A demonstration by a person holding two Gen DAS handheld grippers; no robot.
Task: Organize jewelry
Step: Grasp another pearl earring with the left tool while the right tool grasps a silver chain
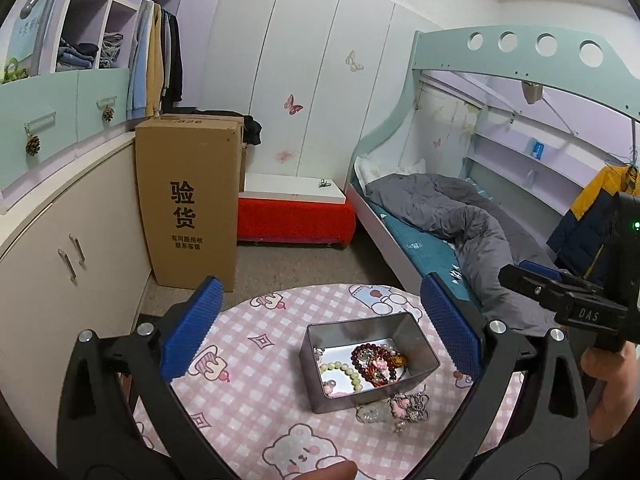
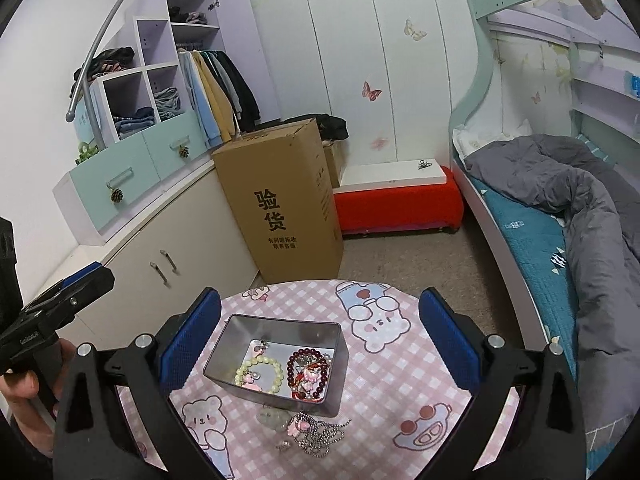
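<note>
A silver metal tin [image 1: 420, 344] [image 2: 334, 392] stands on a round table with a pink checked cartoon cloth [image 1: 256, 396] [image 2: 400, 376]. Inside lie a pale green bead bracelet [image 1: 344, 370] [image 2: 262, 364], a dark red bead bracelet [image 1: 370, 350] [image 2: 306, 358] and small charms. A loose heap of chain and pink charms [image 1: 404, 406] [image 2: 316, 432] lies on the cloth beside the tin's near wall. My left gripper [image 1: 320, 336] is open and empty above the table, the tin between its blue pads. My right gripper [image 2: 320, 336] is open and empty, also over the tin.
A tall cardboard box [image 1: 188, 200] [image 2: 284, 200] stands on the floor behind the table. Cream cabinets [image 1: 60, 248] run along the left. A red bench with a white top [image 1: 294, 216] sits at the back. A bed with a grey duvet [image 1: 460, 216] [image 2: 560, 184] fills the right.
</note>
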